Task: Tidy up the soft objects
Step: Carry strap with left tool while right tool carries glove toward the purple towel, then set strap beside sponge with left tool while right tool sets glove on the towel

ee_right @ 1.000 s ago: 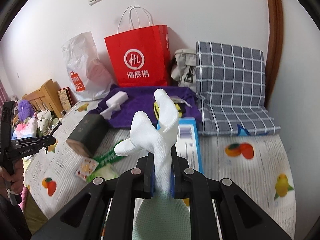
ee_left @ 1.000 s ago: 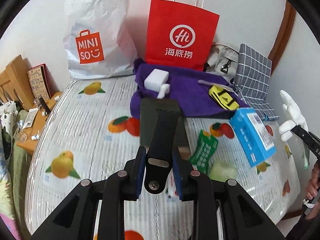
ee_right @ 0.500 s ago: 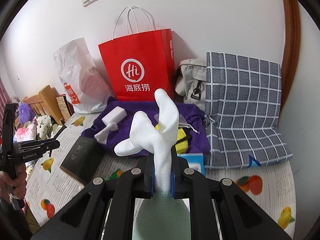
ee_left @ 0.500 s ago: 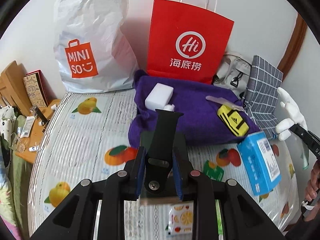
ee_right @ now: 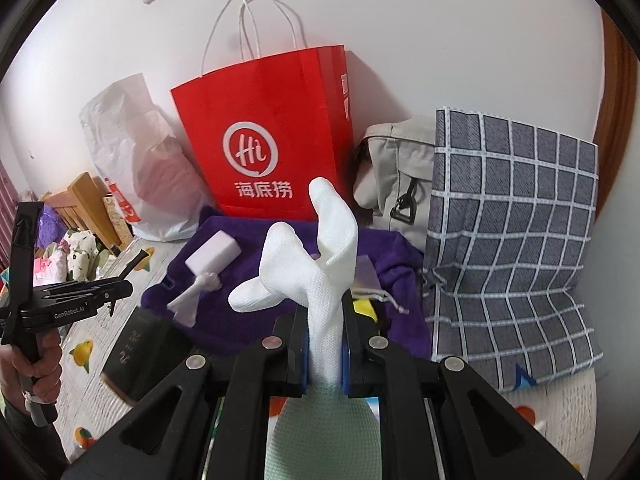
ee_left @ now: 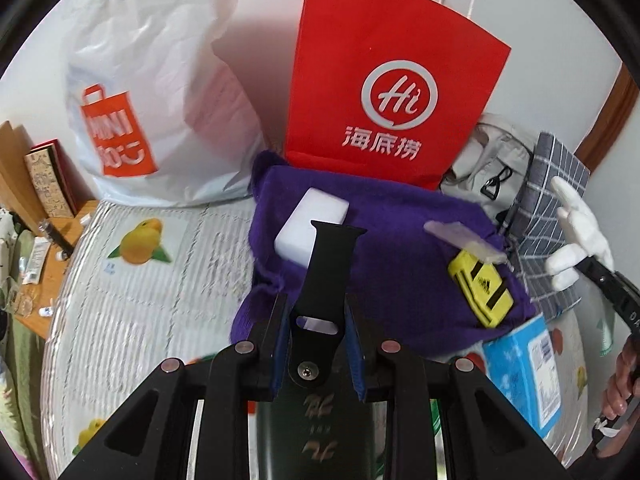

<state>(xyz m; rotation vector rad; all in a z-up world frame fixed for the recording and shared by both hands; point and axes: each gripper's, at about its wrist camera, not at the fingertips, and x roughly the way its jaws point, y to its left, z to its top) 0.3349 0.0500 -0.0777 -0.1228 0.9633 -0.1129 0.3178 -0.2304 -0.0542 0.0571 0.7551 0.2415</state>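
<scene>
Closest to you, your left gripper (ee_left: 316,344) is clamped on a black watch strap (ee_left: 326,276) that sticks up and forward, with a dark box (ee_left: 316,432) lying right under the fingers. Your right gripper (ee_right: 324,354) is pinched tight on a white glove (ee_right: 308,264), fingers pointing up (its mint-green cuff hangs back toward the camera).

Just ahead sits the purple cloth (ee_left: 400,240) carrying a white block (ee_left: 310,222) and a yellow tag thing (ee_left: 480,294). A blue box (ee_left: 524,368) touches its near right corner.

Open room is mostly on the left: bare fruit-print sheet (ee_left: 152,292) running to the bed edge by the wooden nightstand (ee_left: 44,280). The far edge is walled off by the white Miniso bag (ee_left: 156,92) and red paper bag (ee_left: 384,96).

Only the right view properly shows the plaid cushion (ee_right: 512,232) and grey pouch (ee_right: 400,176) crowding the right side. Only the left view shows that blue box clearly.
</scene>
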